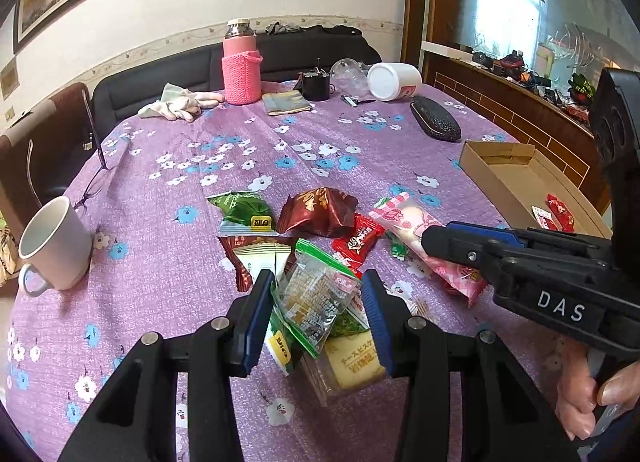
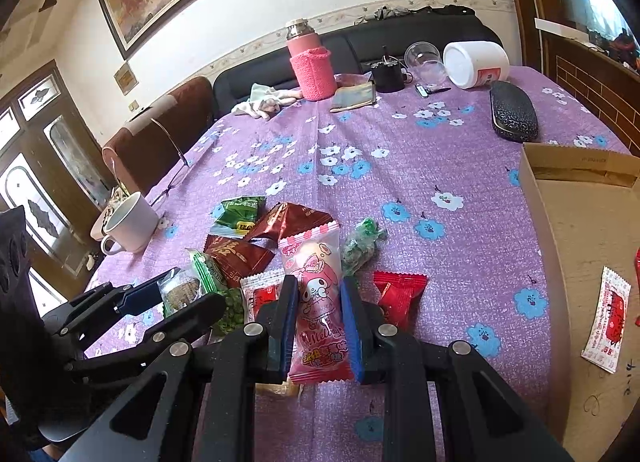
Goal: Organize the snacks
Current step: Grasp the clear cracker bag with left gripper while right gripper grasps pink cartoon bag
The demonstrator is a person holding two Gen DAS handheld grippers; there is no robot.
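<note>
Snack packets — light, crinkly, slippery film: left gripper (image 1: pixel 318 302) clamps clear-green packet (image 1: pixel 316 304); right gripper (image 2: pixel 320 326) pinches pink packet (image 2: pixel 316 294) mid-body — best hold.

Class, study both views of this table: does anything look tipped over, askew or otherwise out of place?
Yes. The white tub at the far edge lies on its side, base toward us, beside a clear cup that is also tipped. The snack packets lie in a loose, overlapping heap instead of in the cardboard box.
</note>
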